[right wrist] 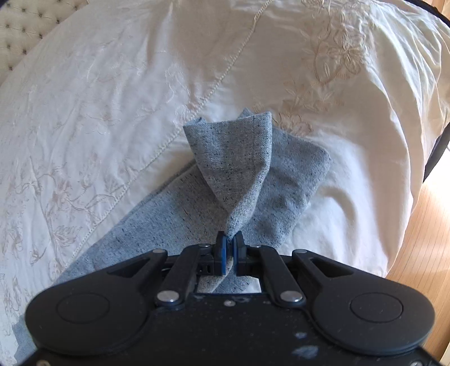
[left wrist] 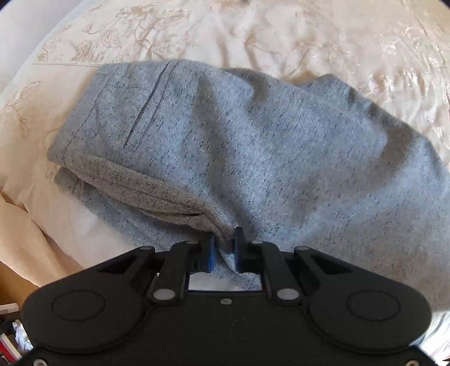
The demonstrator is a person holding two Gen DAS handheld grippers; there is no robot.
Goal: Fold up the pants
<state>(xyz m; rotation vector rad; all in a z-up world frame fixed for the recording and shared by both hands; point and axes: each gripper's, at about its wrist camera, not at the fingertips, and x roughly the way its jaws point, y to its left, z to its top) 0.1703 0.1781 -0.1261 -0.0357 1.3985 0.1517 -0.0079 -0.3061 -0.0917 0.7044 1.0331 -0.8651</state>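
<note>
Left wrist: pants [left wrist: 253, 146] pinched between closed jaws.

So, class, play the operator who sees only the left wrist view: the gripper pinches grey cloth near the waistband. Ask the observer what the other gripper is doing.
Operator: Is the right gripper holding anything?
Observer: Yes, the right gripper is shut on a lifted fold of the grey pants.
Operator: Which part of the pants is that?
Observer: A narrow end, perhaps a leg; a flat strip lies under the raised fold on the cream bedspread.
Operator: Anything beyond the bed on that side?
Observer: A wooden floor shows at the right, and a tufted headboard at top left.
</note>
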